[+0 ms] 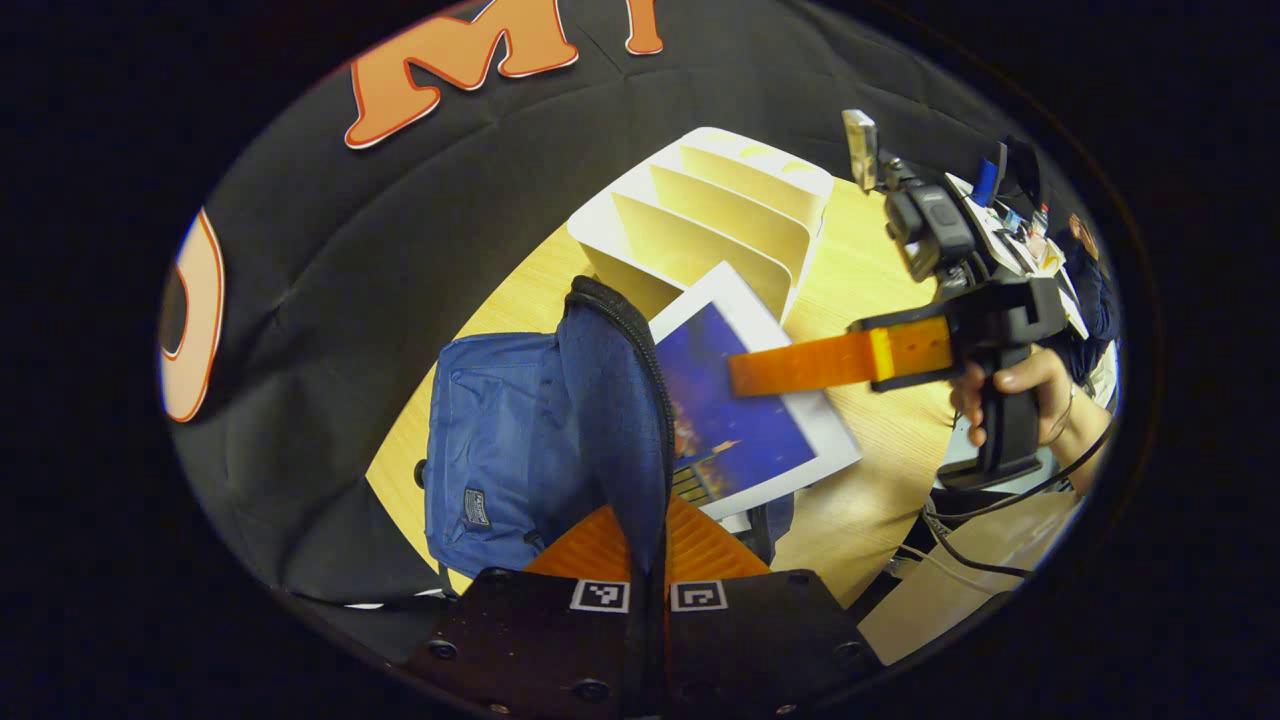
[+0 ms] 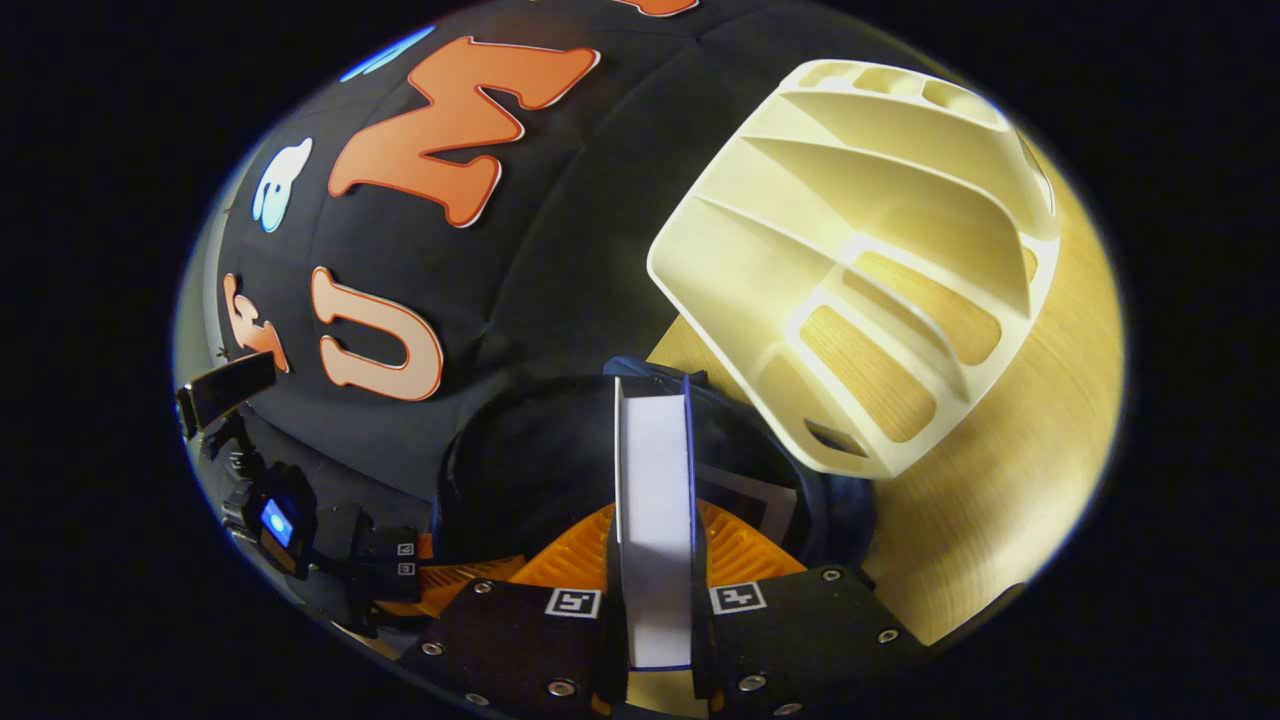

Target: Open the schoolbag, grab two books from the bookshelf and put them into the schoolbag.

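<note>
Your right gripper [image 2: 655, 580] has its fingers clamped on the book [image 2: 655, 500], which stands edge-on between them, its long axis running straight ahead into the open schoolbag [image 2: 520, 460]. Your left gripper [image 1: 648, 560] has its fingers pinched on the schoolbag's raised zipper rim, holding the mouth up. The empty bookshelf [image 1: 715, 215] sits on the tabletop [image 1: 880, 260] just behind.

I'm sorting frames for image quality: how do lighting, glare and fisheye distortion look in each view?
Left gripper view: even light, sharp book and schoolbag, table edge bowed by the fisheye. Right gripper view: bookshelf brightly lit, near glare, and swollen by distortion; schoolbag interior in deep shadow; book edge close and slightly soft.
</note>
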Demonstrator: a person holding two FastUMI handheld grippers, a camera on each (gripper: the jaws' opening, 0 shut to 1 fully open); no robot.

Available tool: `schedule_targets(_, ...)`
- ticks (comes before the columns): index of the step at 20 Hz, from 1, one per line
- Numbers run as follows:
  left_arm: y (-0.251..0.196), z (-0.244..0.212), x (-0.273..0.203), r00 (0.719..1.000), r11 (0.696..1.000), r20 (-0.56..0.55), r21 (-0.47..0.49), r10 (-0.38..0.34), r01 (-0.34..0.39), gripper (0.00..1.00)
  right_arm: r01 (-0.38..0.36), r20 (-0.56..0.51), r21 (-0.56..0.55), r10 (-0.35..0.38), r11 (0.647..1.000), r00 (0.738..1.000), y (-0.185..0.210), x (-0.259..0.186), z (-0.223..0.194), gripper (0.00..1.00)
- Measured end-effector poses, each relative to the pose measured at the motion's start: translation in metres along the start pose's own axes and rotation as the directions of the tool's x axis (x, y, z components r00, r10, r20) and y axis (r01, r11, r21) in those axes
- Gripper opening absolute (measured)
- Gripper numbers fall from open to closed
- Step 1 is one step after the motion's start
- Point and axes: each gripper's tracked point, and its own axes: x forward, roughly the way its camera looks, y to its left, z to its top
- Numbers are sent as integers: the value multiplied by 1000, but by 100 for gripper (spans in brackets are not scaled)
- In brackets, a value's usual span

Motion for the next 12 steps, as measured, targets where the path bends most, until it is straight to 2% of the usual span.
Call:
schedule_targets(4,0,8,-5,1000,1000,26,1,5,-5,1,15,4,8,-15,1000,1000,17,32,-16,25)
schedule_targets(5,1,10,-6,999,1000,33,7,7,-7,1,26,3,2,-26,1000,1000,21,41,-21,36)
schedule_targets(6,3,11,-5,999,1000,33,12,10,-11,1,43,-16,-8,-43,999,999,24,48,-28,38)
schedule_targets(7,3,10,-7,999,1000,31,9,11,-11,1,70,-42,-50,-72,996,997,23,55,-34,28)
schedule_targets(8,1,9,-7,1000,1000,25,-6,7,-6,1,110,-63,-109,-117,988,991,19,56,-39,23)
schedule_targets(9,5,3,-5,1000,1000,21,-18,9,-9,1,152,-62,-160,-164,975,985,14,53,-41,43)
schedule_targets(10,7,5,-6,1000,999,26,-33,5,-5,1,168,-49,-178,-180,970,983,10,49,-37,55)
schedule_targets(11,8,2,-4,1000,999,31,-47,2,0,1,174,-51,-177,-185,969,981,7,45,-36,78)
schedule_targets(12,8,1,-3,999,998,34,-59,-2,4,1,161,-64,-158,-172,974,983,10,38,-34,94)
